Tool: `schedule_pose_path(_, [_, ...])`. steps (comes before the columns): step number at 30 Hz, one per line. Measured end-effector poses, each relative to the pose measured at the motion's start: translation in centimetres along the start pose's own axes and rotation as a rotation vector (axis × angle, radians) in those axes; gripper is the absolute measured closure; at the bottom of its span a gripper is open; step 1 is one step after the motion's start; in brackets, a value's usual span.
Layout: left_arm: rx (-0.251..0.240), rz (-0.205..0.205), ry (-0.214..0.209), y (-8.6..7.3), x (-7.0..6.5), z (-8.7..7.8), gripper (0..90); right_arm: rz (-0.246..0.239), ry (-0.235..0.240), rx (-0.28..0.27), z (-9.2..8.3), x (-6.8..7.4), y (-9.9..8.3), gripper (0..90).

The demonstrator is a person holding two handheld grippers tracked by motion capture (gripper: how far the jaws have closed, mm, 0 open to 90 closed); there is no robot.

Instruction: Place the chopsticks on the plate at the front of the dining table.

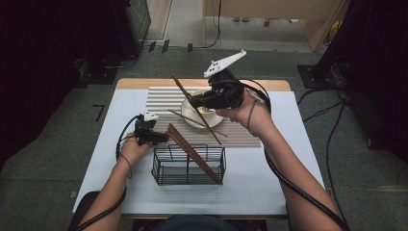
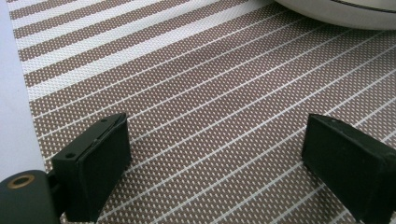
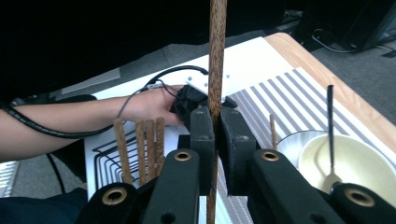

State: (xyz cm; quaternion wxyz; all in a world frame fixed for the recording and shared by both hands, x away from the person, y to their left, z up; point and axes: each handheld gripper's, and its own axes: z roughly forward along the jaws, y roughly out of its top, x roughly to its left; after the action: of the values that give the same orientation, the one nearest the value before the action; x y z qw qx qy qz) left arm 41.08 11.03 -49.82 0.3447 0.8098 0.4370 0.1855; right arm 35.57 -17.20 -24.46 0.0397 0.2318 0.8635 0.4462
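My right gripper [image 1: 193, 102] hangs over the white bowl [image 1: 212, 116], shut on a brown chopstick [image 1: 180, 86] that slants down toward the wire basket [image 1: 188, 166]. In the right gripper view the jaws [image 3: 216, 126] pinch that chopstick [image 3: 217, 46] upright. Another chopstick [image 1: 179, 115] lies across the bowl's rim. Several chopsticks [image 1: 190, 150] lean in the basket. My left gripper [image 1: 161, 138] sits at the basket's left far corner, open [image 2: 215, 140] just above the striped placemat [image 2: 187, 84], with nothing between its jaws.
The bowl [image 3: 345, 158] holds a spoon [image 3: 330, 116]. The placemat [image 1: 163, 98] lies on a white table cover. The basket [image 3: 107, 156] stands near the front middle. Cables trail from both grippers along the forearms.
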Motion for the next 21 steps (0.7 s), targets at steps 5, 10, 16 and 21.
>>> schedule_pose_path(5, [0.000,0.001,0.000,0.0,0.0,0.0,8.3,-0.004,-0.023,0.018,0.2,-0.5,0.4,85.4])
schedule_pose_path(10, [0.001,0.000,0.000,0.0,0.0,0.0,8.3,-0.007,-0.050,0.050,0.7,-1.1,0.3,85.4])
schedule_pose_path(16, [0.003,-0.001,0.000,0.0,0.0,0.0,8.0,-0.017,-0.079,0.093,1.6,-1.7,0.1,85.4])
schedule_pose_path(21, [0.002,0.001,0.000,0.0,0.0,0.0,8.0,-0.010,-0.094,0.135,2.6,-2.2,-0.2,85.4])
